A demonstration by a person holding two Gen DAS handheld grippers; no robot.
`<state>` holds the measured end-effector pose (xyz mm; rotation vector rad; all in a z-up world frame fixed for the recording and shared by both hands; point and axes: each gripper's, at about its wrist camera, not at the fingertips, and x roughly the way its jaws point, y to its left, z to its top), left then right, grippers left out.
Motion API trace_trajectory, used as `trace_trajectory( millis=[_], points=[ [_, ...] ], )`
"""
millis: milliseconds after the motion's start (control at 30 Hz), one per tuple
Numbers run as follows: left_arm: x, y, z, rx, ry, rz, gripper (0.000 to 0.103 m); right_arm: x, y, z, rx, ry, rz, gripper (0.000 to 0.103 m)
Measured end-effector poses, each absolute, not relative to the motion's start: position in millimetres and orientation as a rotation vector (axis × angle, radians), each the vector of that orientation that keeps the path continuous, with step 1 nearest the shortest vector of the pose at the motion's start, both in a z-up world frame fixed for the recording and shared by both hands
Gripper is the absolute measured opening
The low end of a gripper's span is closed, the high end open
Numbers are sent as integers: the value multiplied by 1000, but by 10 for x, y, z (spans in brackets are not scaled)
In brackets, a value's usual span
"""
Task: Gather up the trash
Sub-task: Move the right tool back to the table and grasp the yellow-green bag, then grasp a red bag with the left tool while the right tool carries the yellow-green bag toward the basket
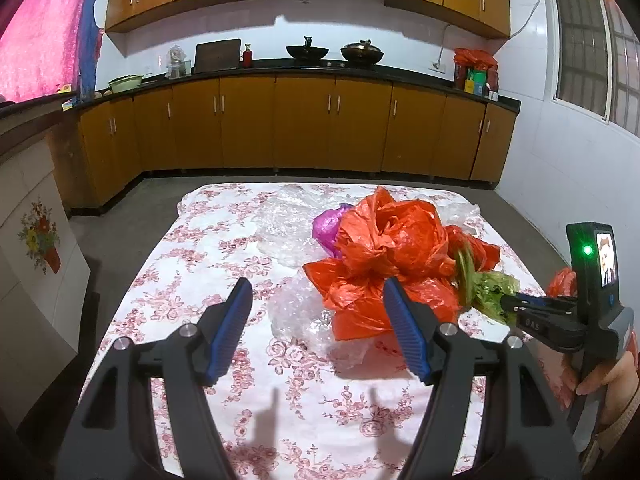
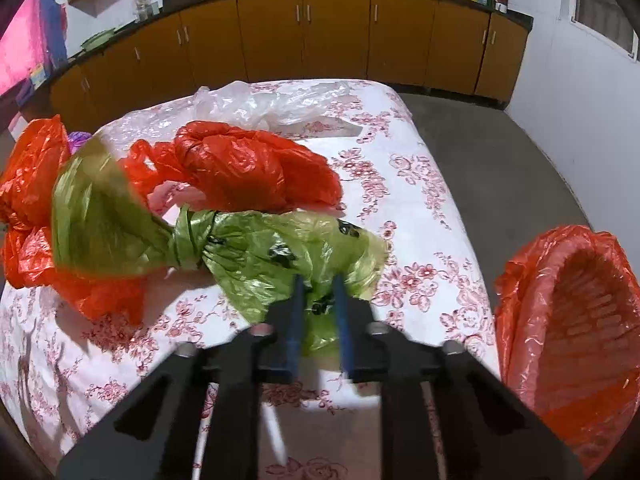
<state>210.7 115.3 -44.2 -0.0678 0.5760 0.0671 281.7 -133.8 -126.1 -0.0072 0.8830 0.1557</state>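
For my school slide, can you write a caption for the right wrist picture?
Right gripper with jaws shut on a crumpled green plastic bag over the flowered tablecloth, beside a basket lined in orange plastic.

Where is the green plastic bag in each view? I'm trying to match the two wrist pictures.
Left wrist view: green plastic bag at right of middle, beside the orange bags, pinched by the right claw.
Right wrist view: green plastic bag at centre, knotted, clamped by the right claw.
Shared landmark: the floral tablecloth under it.
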Motion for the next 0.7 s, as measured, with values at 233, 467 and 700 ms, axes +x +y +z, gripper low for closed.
trace_trajectory(
  millis=[233, 467, 700],
  points=[
    [2074, 1175, -415, -67, 567, 73, 67, 2687, -1391, -1209, 40, 863, 191, 4],
    [2056, 1205, -388, -80, 571, 73, 67, 2414, -1568, -1048, 74, 814, 205, 4],
    [2118, 1092, -384, -70, 584, 44, 67, 2208, -1743, -938, 109, 783, 189, 4]
  ],
)
